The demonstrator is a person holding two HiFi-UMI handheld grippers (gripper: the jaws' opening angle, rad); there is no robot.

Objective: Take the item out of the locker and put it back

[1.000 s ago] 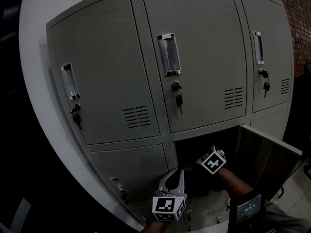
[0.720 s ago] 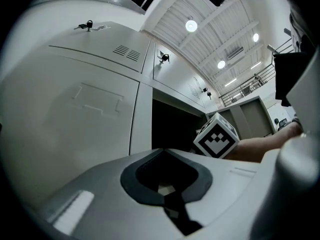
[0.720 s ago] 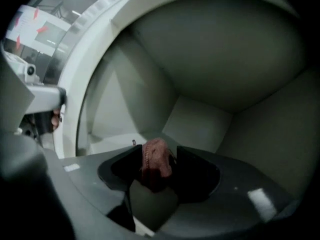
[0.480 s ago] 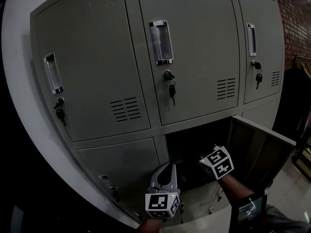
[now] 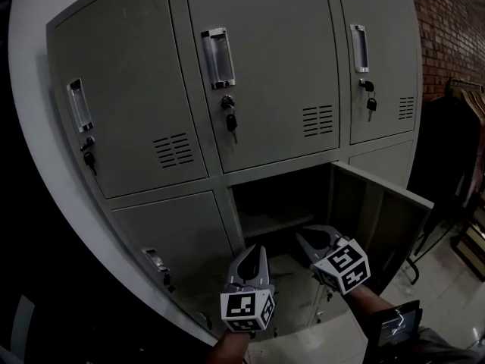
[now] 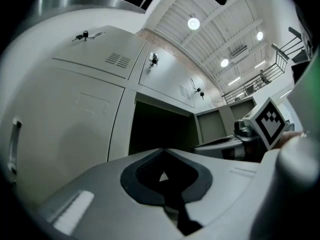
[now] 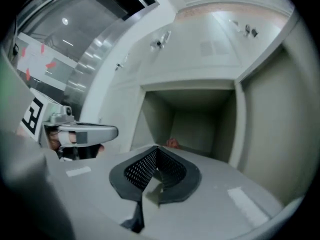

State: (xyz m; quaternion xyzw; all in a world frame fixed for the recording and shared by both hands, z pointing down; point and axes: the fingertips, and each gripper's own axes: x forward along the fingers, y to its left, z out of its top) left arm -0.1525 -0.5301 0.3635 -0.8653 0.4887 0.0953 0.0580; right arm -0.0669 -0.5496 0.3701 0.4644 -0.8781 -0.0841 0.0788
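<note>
The lower middle locker [image 5: 276, 203] stands open, its door [image 5: 379, 218] swung to the right. In the right gripper view a small reddish item [image 7: 172, 143] lies on the compartment floor near the back. My right gripper [image 5: 305, 235] hovers just outside the opening, pointing in; its jaws [image 7: 156, 151] have just closed and hold nothing. My left gripper [image 5: 254, 250] is beside it, in front of the locker frame, shut and empty [image 6: 162, 156]. The head view leaves the item hidden in the dark interior.
Closed grey lockers [image 5: 258, 82] with keys in their locks surround the open one. A white column [image 5: 45, 203] runs down the left. A brick wall [image 5: 447, 29] and a clothes rack [image 5: 462, 89] stand at the right. The open door juts out to the right of my right gripper.
My right gripper has drawn back out of the compartment and now sits in front of the opening. My left gripper has shifted slightly. The head view has swung, so the lockers sit further left.
</note>
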